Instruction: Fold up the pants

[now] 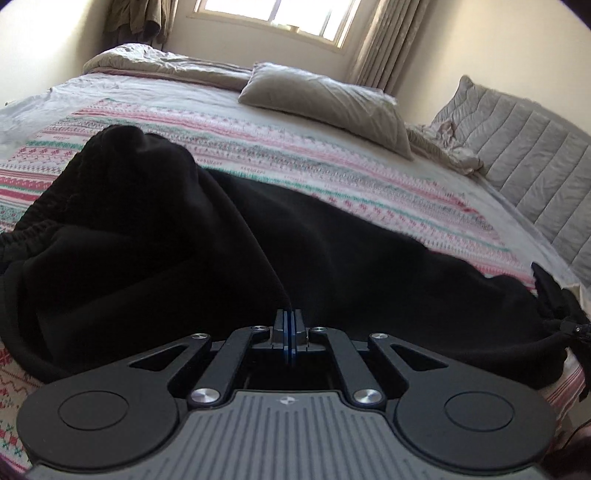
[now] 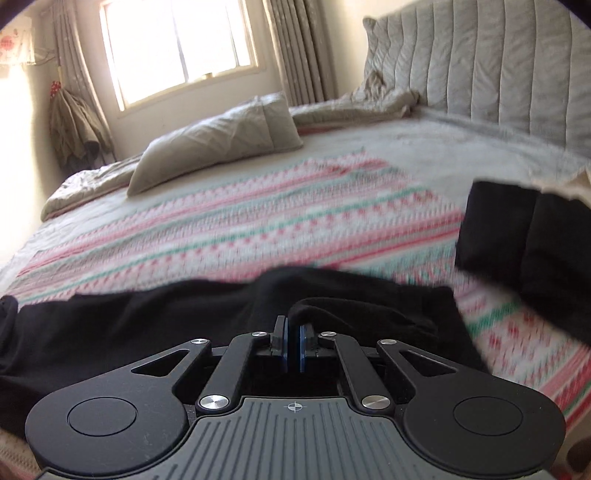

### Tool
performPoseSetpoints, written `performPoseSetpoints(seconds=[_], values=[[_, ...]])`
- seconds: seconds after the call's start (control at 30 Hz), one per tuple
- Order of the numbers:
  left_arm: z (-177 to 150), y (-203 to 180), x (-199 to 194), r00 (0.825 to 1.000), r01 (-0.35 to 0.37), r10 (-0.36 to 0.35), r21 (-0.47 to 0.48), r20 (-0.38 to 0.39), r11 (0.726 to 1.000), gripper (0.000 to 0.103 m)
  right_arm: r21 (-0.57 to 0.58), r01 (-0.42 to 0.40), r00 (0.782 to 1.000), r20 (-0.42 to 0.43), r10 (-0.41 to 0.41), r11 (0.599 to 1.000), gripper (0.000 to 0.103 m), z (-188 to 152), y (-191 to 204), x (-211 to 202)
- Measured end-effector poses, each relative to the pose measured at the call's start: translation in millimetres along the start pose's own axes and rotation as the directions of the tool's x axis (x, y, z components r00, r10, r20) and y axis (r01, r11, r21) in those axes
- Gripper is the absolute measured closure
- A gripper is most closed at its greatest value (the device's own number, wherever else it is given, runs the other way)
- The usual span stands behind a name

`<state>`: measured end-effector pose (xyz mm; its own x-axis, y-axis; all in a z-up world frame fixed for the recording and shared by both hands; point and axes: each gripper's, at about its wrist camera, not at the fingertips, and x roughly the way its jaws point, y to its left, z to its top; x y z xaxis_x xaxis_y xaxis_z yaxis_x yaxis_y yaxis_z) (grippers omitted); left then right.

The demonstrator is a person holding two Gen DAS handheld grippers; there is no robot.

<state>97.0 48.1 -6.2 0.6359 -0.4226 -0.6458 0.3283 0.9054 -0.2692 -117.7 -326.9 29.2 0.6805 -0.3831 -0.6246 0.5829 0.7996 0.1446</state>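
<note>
Black pants (image 1: 184, 266): lying rumpled across the striped blanket (image 1: 332, 162) on the bed, a fold rising toward each camera. Left tongs (image 1: 290, 325): pointing low and level over the bed, blue pads pressing together on a ridge of the pants fabric. Right tongs (image 2: 294, 341): likewise reaching low over the bed, clamping a thicker bunched edge of the pants (image 2: 221, 306). Pillow (image 1: 325, 99): resting beyond the blanket, near the window (image 1: 273, 14). Padded headboard (image 2: 498, 66): standing to the right
</note>
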Motion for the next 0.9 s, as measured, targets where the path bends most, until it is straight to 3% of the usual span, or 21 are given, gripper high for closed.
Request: performPoseSetpoints(seconds=[0.1,0.17,0.27,0.37,0.43,0.53,0.6,0.8,0.9], values=[[-7,1,13,0.996,-0.030,0.033,0.038,-0.085,0.999,0.093,0.014,-0.013,0.997,-0.070,0.014,1.000,0.098,-27,-8,9],[-11,2,24,0.988,-0.026,0.034,0.057,-0.150,0.998,0.094,0.007,-0.003,0.993,-0.120,0.004,1.000,0.091,-43,-12,16],[-9,-4,22,0.991,0.008,0.005,0.097,-0.133,0.995,0.090,-0.007,-0.016,0.985,-0.175,0.015,1.000,0.089,-58,-20,25],[-6,-16,16,0.995,0.060,-0.048,0.134,-0.092,0.989,0.081,0.022,-0.045,0.986,-0.158,0.048,0.999,0.069,-56,-30,12],[-6,-28,12,0.995,0.092,-0.083,0.183,-0.058,0.979,0.064,0.075,-0.069,0.991,-0.111,0.077,0.995,0.046,-53,-41,-3],[-8,-55,12,0.988,0.154,-0.157,0.275,-0.011,0.949,0.044,0.142,-0.079,0.996,-0.031,0.085,0.987,0.045,-51,-61,-21],[-12,-70,15,0.978,0.198,-0.210,0.331,0.001,0.923,0.037,0.200,-0.086,0.996,0.006,0.086,0.976,0.045,-50,-76,-25],[-27,-131,44,0.952,0.278,-0.304,0.495,-0.029,0.824,0.035,0.380,-0.162,0.986,0.020,0.167,0.911,0.043,-42,-111,-12],[-33,-150,57,0.947,0.297,-0.315,0.550,-0.064,0.780,0.035,0.456,-0.200,0.973,-0.008,0.229,0.867,0.044,-43,-118,3]])
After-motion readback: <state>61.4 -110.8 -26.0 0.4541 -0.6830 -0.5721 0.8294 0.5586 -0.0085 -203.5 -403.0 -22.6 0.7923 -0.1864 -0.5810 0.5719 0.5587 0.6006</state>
